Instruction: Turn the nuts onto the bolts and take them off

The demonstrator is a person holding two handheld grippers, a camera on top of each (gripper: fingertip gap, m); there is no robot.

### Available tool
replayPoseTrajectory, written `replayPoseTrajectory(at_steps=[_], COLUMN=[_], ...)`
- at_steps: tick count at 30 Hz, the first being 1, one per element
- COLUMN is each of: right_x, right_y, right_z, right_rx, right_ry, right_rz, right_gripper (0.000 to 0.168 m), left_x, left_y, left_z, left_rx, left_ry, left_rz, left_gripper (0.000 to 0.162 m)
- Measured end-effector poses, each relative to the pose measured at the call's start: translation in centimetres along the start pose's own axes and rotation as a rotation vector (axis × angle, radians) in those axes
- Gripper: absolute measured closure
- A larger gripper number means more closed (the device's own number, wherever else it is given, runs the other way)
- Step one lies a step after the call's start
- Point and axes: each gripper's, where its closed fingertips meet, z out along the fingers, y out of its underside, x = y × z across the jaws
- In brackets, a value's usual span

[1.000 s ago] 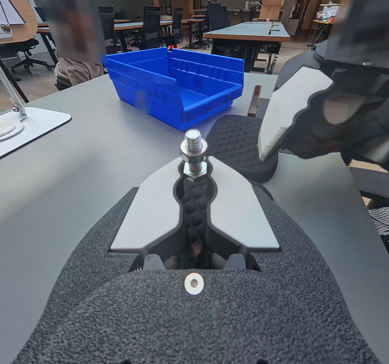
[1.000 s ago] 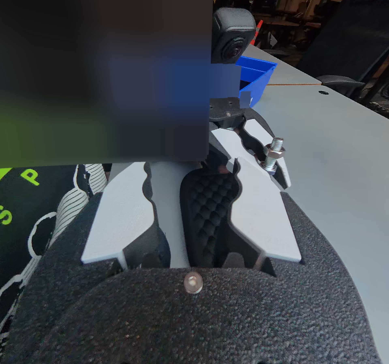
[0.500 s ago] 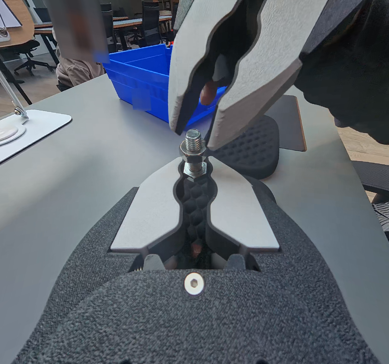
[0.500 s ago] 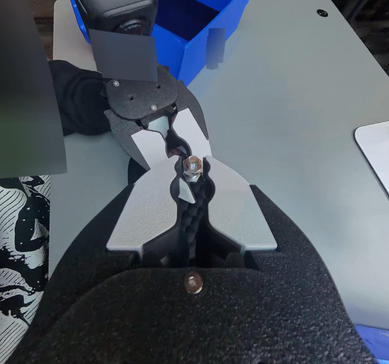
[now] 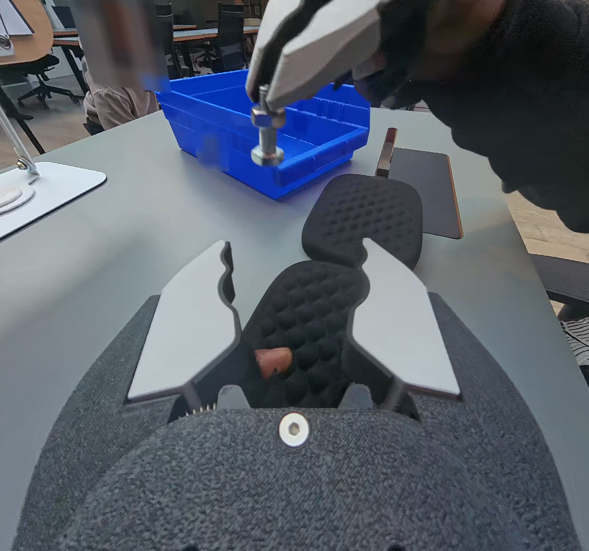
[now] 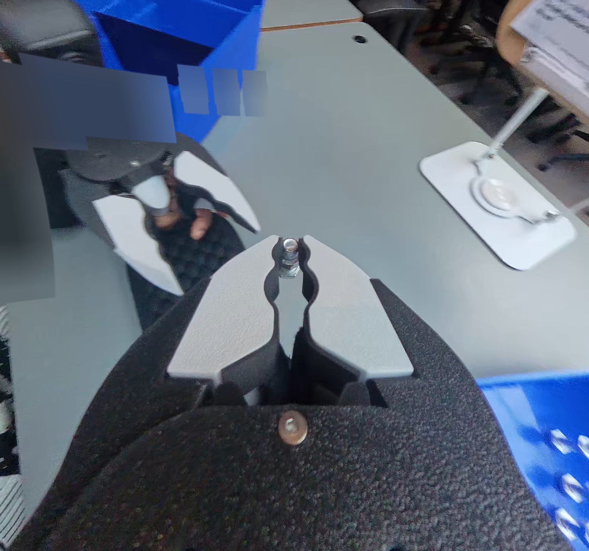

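Left gripper (image 5: 293,268) with coarse black textured body, pale grey flat-topped fingers (image 5: 188,319) with wavy black inner edges, dimpled black rubber pads, silver hex-socket screw at centre, small exposed spring, right gripper (image 6: 290,242) alike, black sleeve (image 5: 516,96) above it

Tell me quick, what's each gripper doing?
Left gripper: open, holding nothing.
Right gripper: fingers closed on the bolt, nut on it.

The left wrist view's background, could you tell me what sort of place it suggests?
Probably an open-plan office or workshop: rows of long desks with black office chairs stand behind the grey table, which carries a blue parts bin.
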Motion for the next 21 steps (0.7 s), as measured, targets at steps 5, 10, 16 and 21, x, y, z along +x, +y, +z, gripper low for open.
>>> replayPoseTrajectory(at_steps=[5, 10, 16, 21], right_x=[13.0, 21.6, 24.0, 24.4], right_y=[4.0, 10.9, 17.8, 19.9], right_z=[-5.5, -7.6, -5.9, -5.4], right_rx=[-0.015, -0.042, -0.157, -0.237], right_ry=[0.366, 0.580, 0.633, 0.648], right_rz=[0.201, 0.437, 0.599, 0.627], right_gripper=[0.160, 0.159, 0.159, 0.159], left_x=[-0.4, -1.2, -1.9, -1.4], left_y=[-0.8, -2.8, -3.6, -3.5], left_z=[-0.2, -1.2, -1.7, -1.5], left_rx=[0.059, 0.219, 0.283, 0.273], left_ry=[-0.030, -0.074, -0.121, -0.093], left_rz=[-0.011, -0.044, -0.017, 0.009], left_gripper=[0.075, 0.072, 0.070, 0.077])
